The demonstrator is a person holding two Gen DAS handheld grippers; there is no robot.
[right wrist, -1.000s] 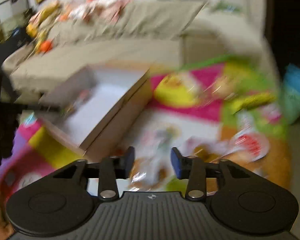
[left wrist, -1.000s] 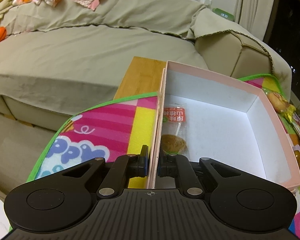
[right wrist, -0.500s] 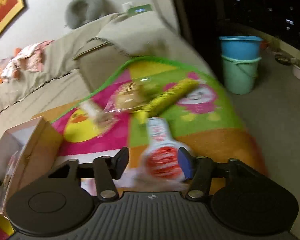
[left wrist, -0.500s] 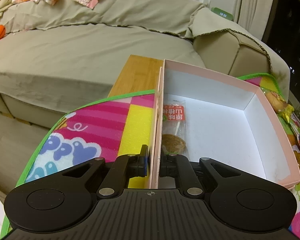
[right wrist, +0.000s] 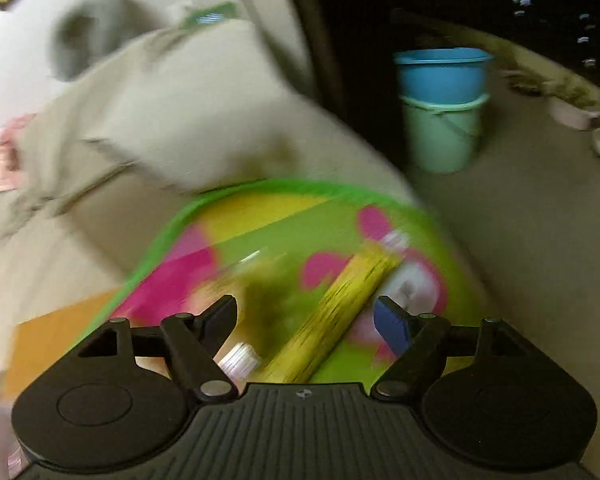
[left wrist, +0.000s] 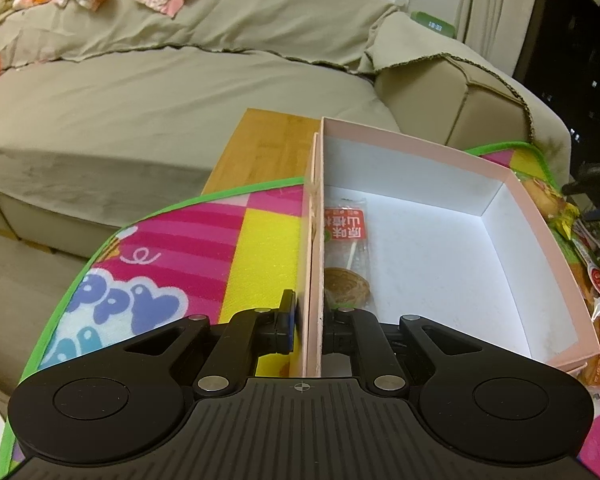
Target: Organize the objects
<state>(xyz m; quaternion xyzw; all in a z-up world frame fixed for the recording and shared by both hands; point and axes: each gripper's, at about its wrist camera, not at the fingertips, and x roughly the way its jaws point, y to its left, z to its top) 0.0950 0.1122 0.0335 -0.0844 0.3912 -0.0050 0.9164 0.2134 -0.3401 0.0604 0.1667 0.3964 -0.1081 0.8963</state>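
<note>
While left tool [left wrist: 309, 322] clamps pink box [left wrist: 536, 216] wall, right tool [right wrist: 306, 320] spread apart

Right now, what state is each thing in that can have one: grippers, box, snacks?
left gripper: shut on the pink box's side wall
pink box: open, lidless, one snack inside
wrapped lollipop snack: lying flat in the box, sealed
right gripper: open, holding nothing
yellow snack packet: lying on the mat between the open fingers, blurred
</note>
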